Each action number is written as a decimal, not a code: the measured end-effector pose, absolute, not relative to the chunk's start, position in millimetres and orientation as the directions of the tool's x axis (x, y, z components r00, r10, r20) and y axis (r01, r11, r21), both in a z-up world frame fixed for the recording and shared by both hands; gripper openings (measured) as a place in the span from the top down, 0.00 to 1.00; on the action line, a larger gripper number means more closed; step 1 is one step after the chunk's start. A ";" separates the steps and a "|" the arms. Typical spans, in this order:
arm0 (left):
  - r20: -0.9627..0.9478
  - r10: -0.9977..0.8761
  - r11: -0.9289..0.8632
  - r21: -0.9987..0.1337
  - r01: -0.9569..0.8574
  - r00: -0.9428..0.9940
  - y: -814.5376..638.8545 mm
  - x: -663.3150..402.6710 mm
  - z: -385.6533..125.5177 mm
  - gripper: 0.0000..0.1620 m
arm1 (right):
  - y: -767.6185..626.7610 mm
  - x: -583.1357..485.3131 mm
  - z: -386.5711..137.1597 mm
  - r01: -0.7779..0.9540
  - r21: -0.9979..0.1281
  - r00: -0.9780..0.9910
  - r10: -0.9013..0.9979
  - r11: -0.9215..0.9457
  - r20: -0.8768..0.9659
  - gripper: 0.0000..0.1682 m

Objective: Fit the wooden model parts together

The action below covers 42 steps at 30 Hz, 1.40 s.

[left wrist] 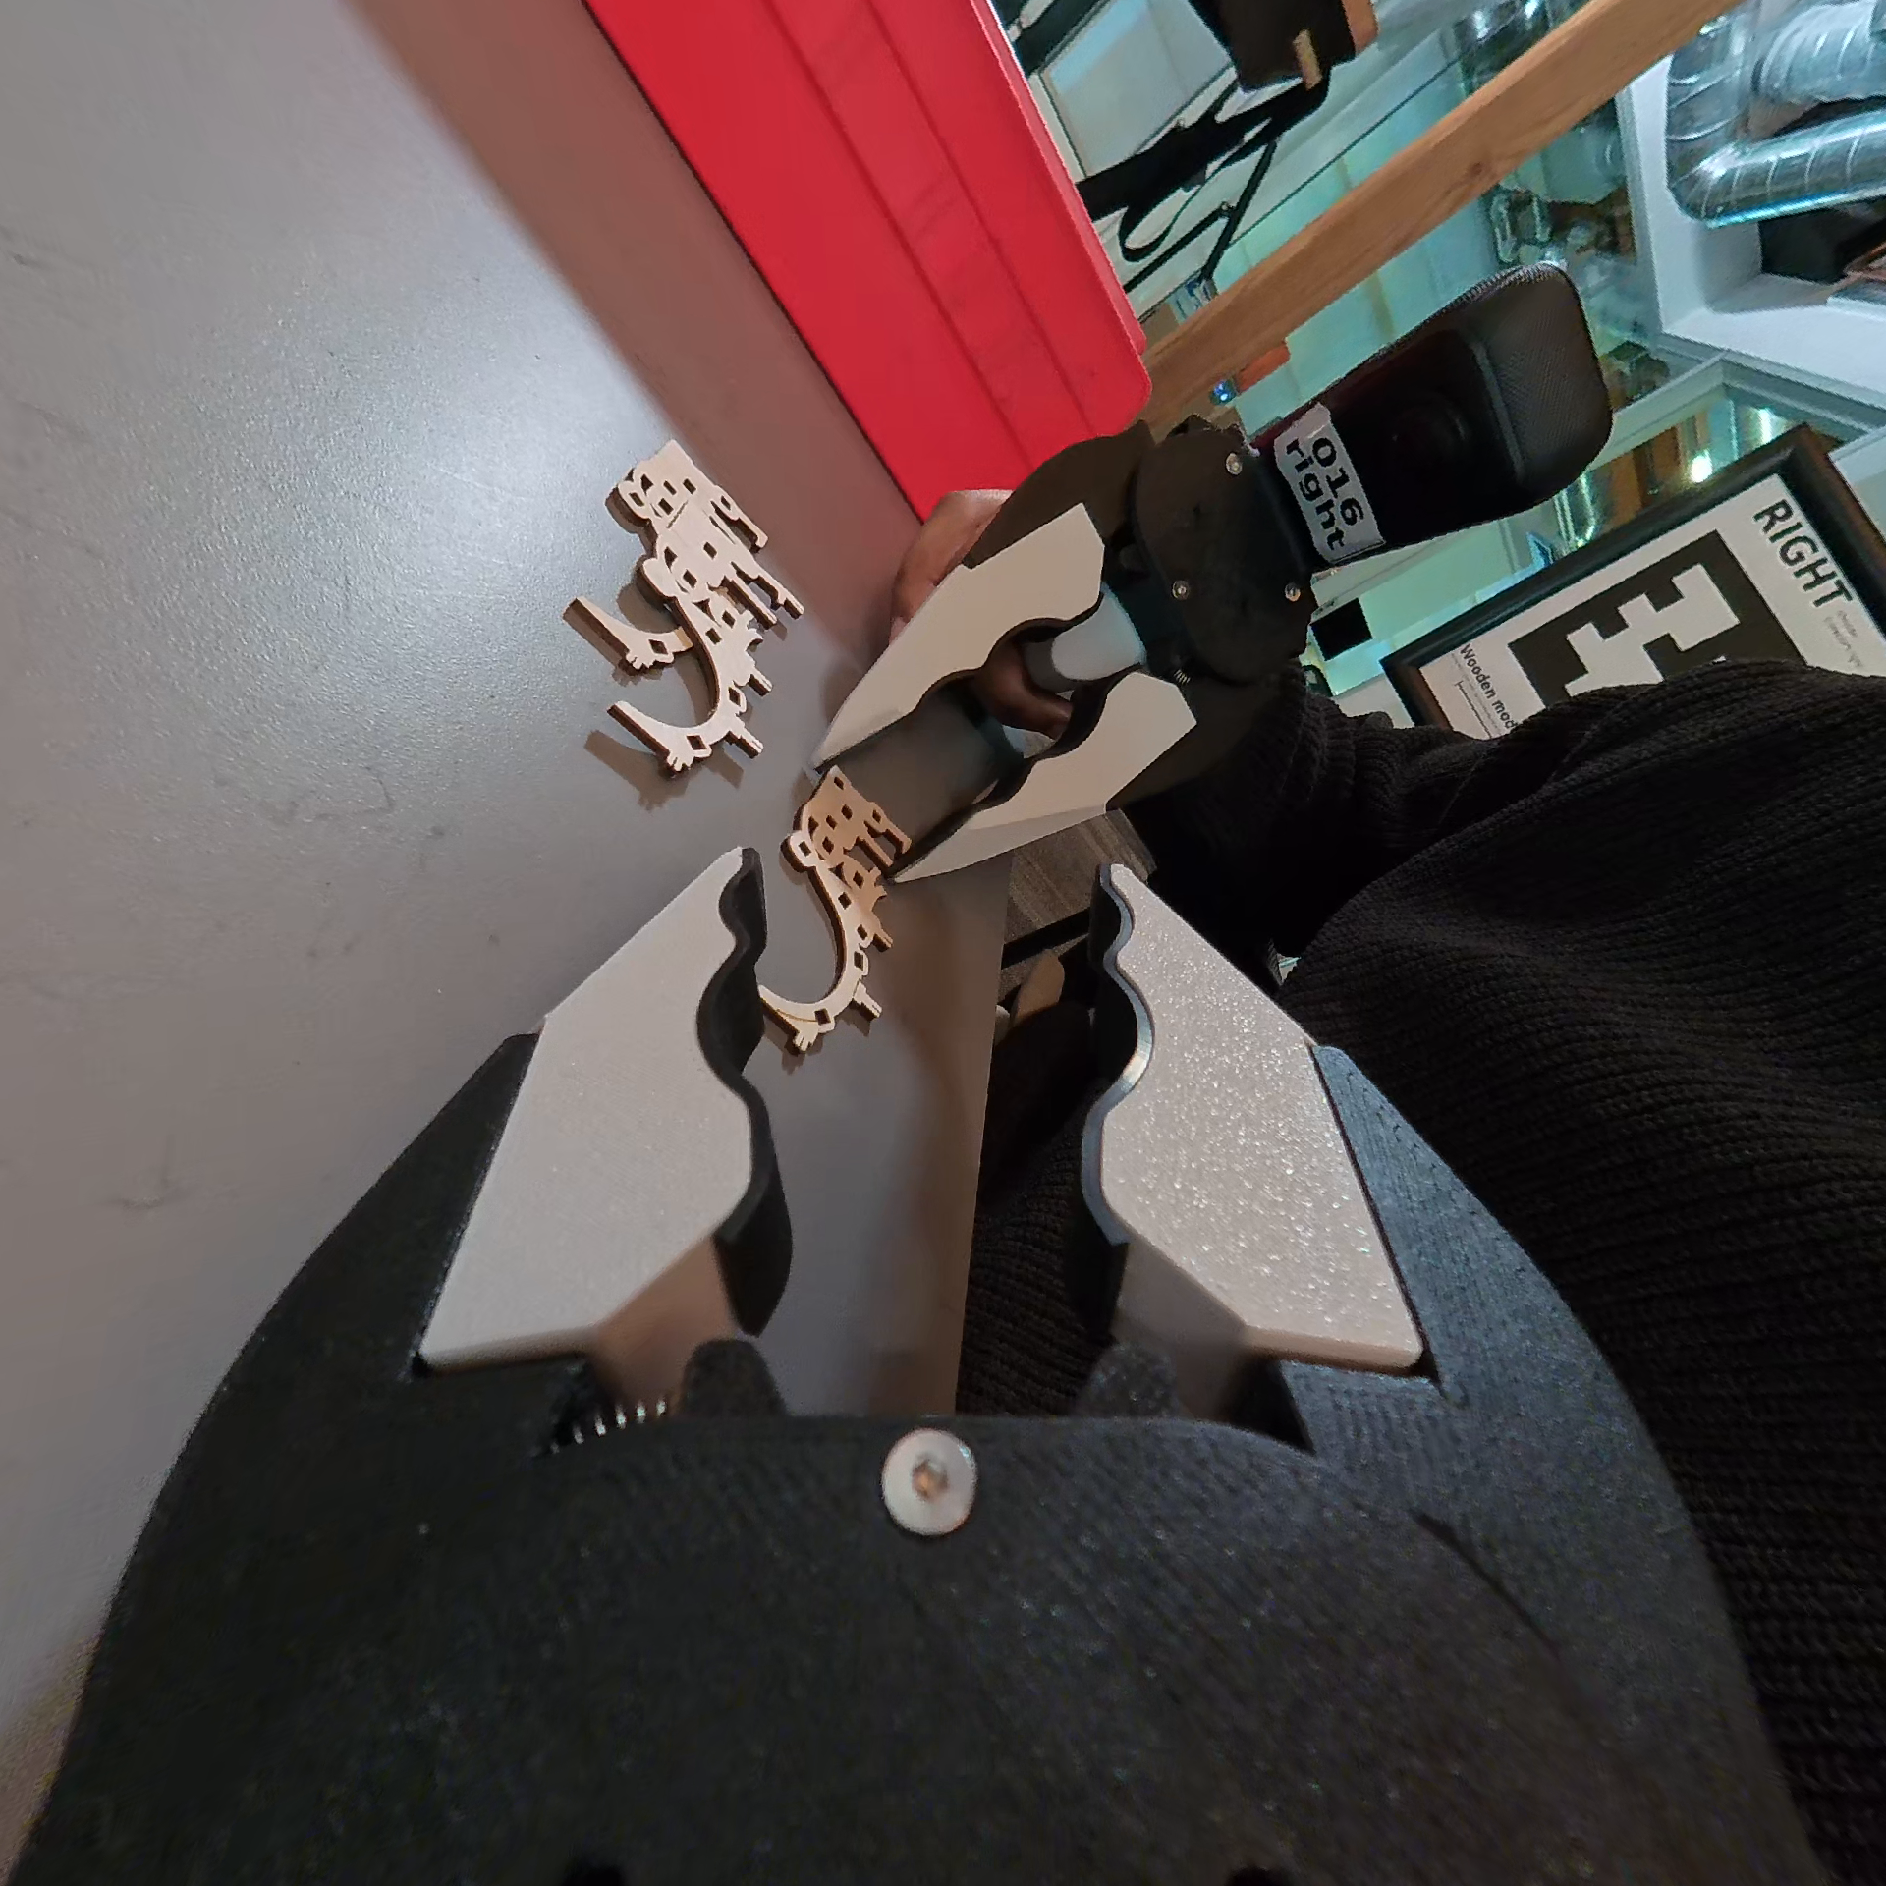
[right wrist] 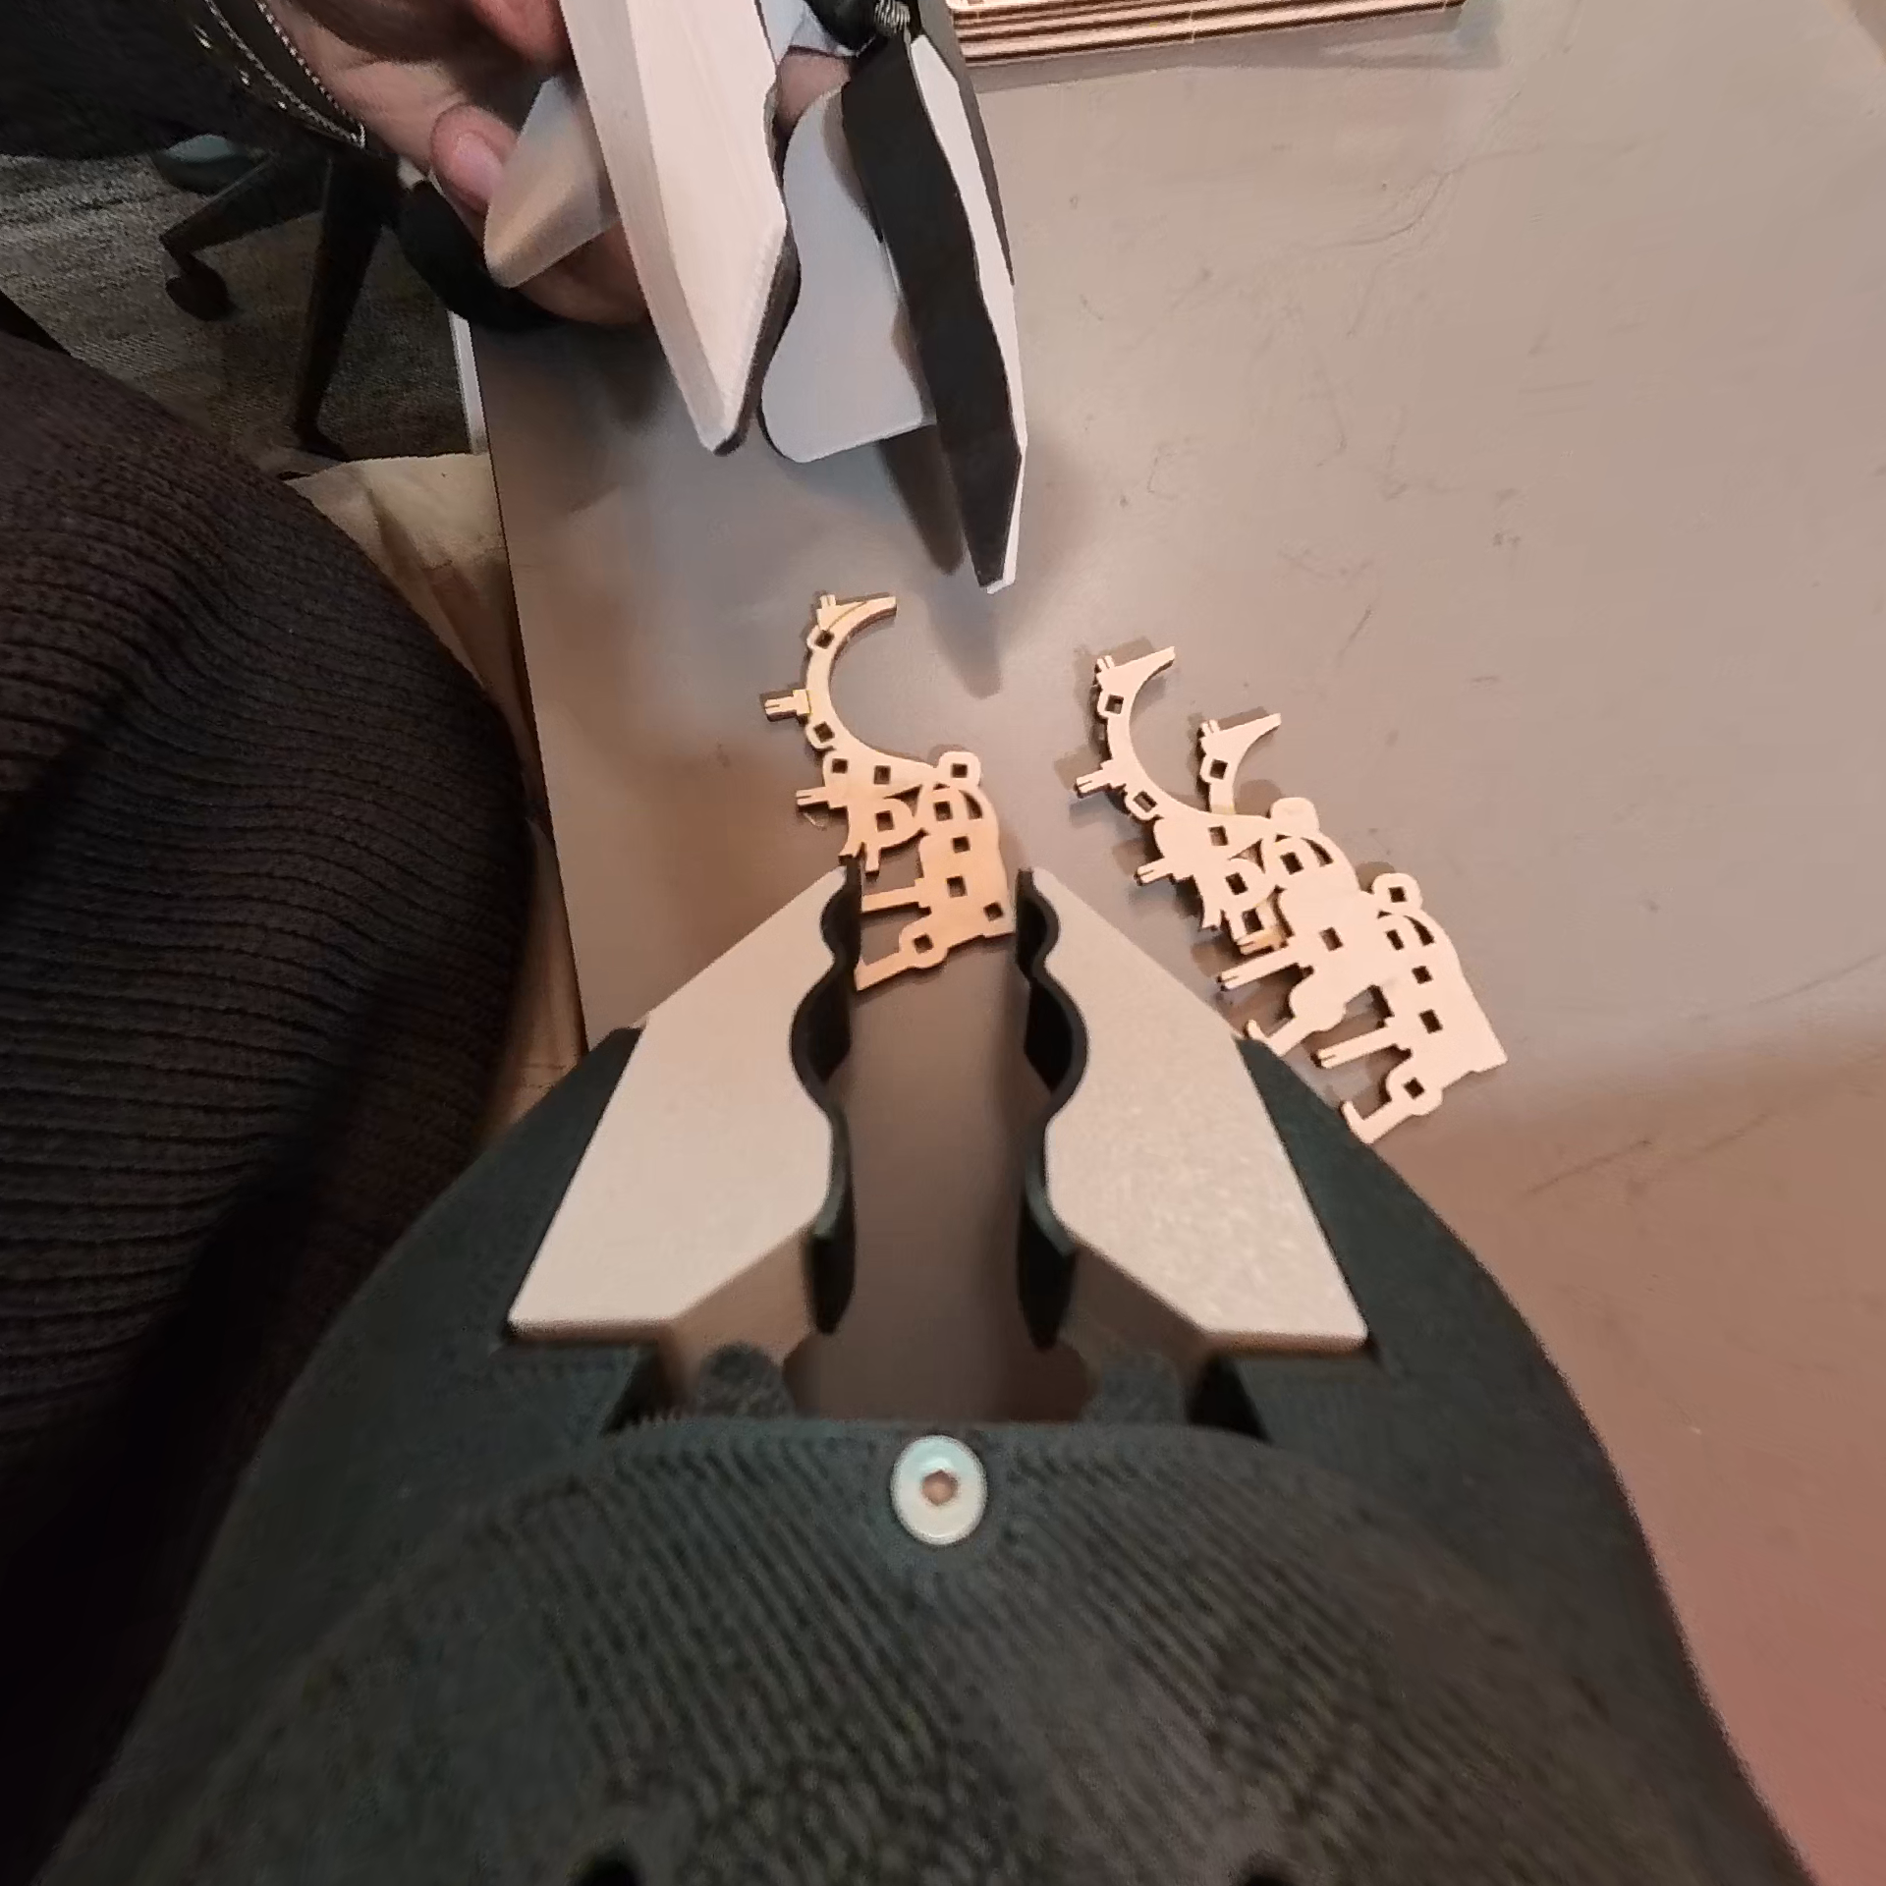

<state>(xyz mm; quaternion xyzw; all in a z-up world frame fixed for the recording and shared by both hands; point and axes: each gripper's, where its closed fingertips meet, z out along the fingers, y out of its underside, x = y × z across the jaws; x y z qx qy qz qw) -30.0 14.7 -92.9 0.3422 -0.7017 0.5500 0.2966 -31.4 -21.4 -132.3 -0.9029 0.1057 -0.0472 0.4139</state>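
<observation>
Writing shows only in the left wrist view. A white label [left wrist: 1325, 493] with black printing wraps the black body of the right gripper [left wrist: 855, 822]. Just beyond that gripper, a black-framed white sign [left wrist: 1674, 612] carries bold black lettering, smaller lines of text and a large black block pattern. The right wrist view shows no readable text.

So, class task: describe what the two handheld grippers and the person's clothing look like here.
Each gripper, left and right, has a textured black body, two pale grey wedge-shaped fingers with wavy black inner pads, and one silver screw. The right one carries a white label and a black camera. The person wears a black knitted sweater.
</observation>
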 end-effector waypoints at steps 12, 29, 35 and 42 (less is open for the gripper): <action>0.792 -0.154 0.161 -0.569 -0.806 -0.590 14.7 -29.9 -92.7 0.61 | -21.3 -32.0 -132.6 -0.159 -0.756 0.973 -0.229 -0.635 -0.012 0.88; 0.793 -0.152 0.159 -0.570 -0.806 -0.590 15.0 -30.0 -92.4 0.61 | -19.0 -33.7 -129.4 -0.149 -0.768 0.977 -0.215 -0.622 -0.015 0.83; 0.791 -0.151 0.161 -0.572 -0.804 -0.593 14.9 -30.6 -92.3 0.61 | -16.4 -40.0 -129.1 -0.141 -0.770 0.982 -0.186 -0.623 -0.029 0.82; 0.790 -0.155 0.168 -0.570 -0.804 -0.593 14.4 -31.0 -93.4 0.61 | -17.4 -41.1 -133.2 -0.140 -0.754 0.982 -0.185 -0.642 -0.024 0.80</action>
